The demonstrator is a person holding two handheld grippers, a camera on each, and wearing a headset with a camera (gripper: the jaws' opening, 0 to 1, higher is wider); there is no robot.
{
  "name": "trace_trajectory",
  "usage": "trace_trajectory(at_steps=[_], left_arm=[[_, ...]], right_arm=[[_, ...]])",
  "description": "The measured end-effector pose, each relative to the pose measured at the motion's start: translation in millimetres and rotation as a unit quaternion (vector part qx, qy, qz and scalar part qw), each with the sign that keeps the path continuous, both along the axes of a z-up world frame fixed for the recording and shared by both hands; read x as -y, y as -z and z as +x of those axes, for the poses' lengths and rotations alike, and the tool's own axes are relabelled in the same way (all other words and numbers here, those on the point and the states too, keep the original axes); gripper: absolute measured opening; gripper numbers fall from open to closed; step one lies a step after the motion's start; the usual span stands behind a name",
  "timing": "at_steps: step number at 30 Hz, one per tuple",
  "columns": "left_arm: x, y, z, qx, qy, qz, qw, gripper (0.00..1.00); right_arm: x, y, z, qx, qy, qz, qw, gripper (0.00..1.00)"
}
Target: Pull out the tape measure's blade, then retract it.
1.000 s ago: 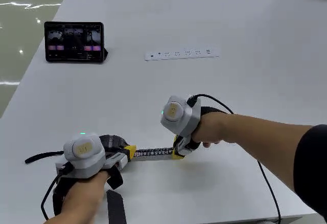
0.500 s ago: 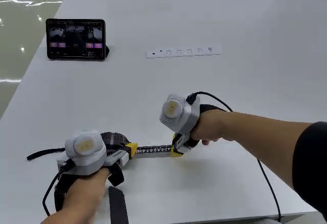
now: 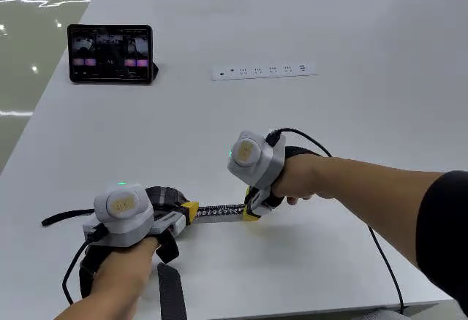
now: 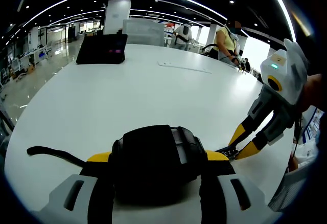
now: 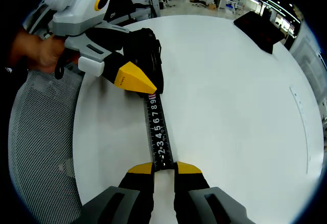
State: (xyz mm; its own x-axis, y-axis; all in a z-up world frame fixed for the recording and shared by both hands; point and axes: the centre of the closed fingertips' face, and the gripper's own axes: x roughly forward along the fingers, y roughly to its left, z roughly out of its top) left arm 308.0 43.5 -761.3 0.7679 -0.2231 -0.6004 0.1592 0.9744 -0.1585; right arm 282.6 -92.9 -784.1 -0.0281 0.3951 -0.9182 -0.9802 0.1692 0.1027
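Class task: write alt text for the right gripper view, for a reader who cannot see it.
The right gripper, its yellow-tipped jaws rising from the bottom, pinches the end of a tape measure's blade. The numbered blade runs up across the white table to the black case, which the left gripper clamps at top left.
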Motion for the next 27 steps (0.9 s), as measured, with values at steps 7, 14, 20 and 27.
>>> trace_trajectory(at_steps=[7,14,20,27], left_arm=[[-0.2,0.0,-0.9,-0.002,0.003,-0.005,1.0000,0.63],[0.1,-0.2,-1.0,-0.002,0.003,-0.008,1.0000,0.63],[-0.3,-0.3,-1.4,-0.003,0.003,-0.011,0.9999,0.63],[-0.4,-0.3,-1.4,-0.004,0.003,-0.012,0.9999,0.63]], right_arm=[[-2.7,-0.2,0.4,0.002,-0.005,0.005,1.0000,0.10],[-5.6,-0.5,0.8,0.003,-0.007,0.014,0.9999,0.10],[-8.5,-0.3,0.5,0.003,-0.005,0.023,0.9997,0.10],[-12.0,0.7,-1.0,0.007,-0.012,0.027,0.9995,0.10]])
